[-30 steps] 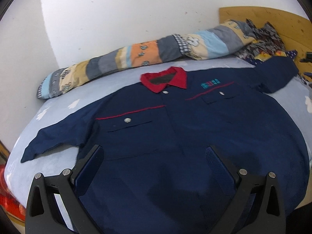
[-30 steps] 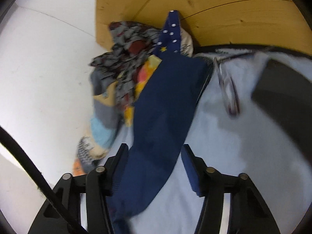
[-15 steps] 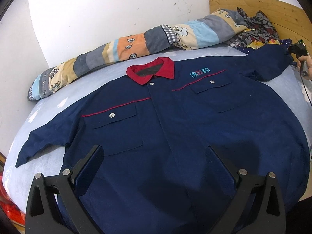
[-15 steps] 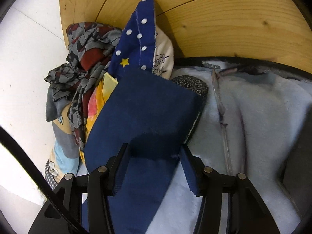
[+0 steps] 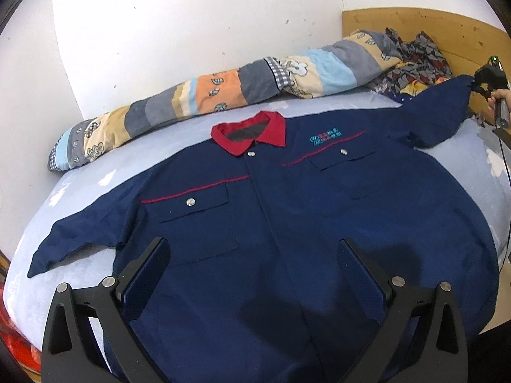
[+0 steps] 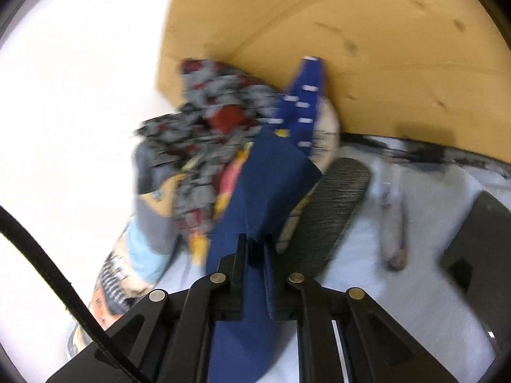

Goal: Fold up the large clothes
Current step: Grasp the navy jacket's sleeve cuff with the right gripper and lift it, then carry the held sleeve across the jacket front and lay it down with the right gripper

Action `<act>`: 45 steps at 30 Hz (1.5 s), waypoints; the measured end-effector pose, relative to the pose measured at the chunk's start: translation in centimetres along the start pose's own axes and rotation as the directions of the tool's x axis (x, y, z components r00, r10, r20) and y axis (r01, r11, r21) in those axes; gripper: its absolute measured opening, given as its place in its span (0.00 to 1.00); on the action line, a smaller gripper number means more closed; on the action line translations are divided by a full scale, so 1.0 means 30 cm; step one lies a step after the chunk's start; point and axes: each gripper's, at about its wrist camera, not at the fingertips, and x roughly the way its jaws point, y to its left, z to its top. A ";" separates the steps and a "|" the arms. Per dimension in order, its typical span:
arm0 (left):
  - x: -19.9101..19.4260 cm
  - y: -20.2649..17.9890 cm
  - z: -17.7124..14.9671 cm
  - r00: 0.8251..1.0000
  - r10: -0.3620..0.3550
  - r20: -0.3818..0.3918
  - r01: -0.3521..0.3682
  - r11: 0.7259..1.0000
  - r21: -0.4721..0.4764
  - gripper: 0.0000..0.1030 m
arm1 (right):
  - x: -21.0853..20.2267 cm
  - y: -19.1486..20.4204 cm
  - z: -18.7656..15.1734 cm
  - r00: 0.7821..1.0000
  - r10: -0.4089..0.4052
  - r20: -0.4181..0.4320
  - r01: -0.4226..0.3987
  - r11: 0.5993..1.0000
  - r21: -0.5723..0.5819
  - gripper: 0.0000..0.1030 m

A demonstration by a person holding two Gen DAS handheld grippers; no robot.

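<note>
A large navy work shirt [image 5: 271,217] with a red collar [image 5: 249,132] lies front up, spread flat on a pale blue bed [image 5: 105,172]. My left gripper [image 5: 252,255] is open and hovers over the shirt's lower front. My right gripper [image 6: 255,245] is shut on the cuff end of the shirt's sleeve [image 6: 271,185] and holds it lifted off the bed; this shows at the far right of the left wrist view [image 5: 479,83]. The other sleeve [image 5: 80,239] lies flat at the left.
A rolled patchwork quilt [image 5: 223,86] lies along the white wall. A pile of patterned clothes [image 6: 217,140] sits against the wooden headboard [image 6: 351,48]. A dark slipper-like object [image 6: 332,210], glasses [image 6: 394,223] and a black flat item [image 6: 479,239] lie on the bed near my right gripper.
My right gripper has shut on the sleeve end and lifted it. My left gripper has stayed open over the shirt, shifting slightly.
</note>
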 end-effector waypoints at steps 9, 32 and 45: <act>-0.082 0.067 0.015 0.998 0.022 0.062 -0.019 0.999 -0.041 1.00 | -0.142 0.605 -0.083 0.979 0.199 -0.043 -0.204 0.960 -0.190 0.09; -0.263 0.395 -0.046 0.986 0.118 0.114 -0.086 0.963 -0.256 1.00 | 0.041 1.441 -1.875 0.668 0.087 -0.739 -0.625 0.605 -0.494 0.06; -0.252 0.416 -0.042 0.991 0.096 0.097 -0.065 0.957 -0.282 1.00 | 0.126 1.254 -1.285 0.919 0.058 -0.390 -0.298 0.751 -0.590 0.41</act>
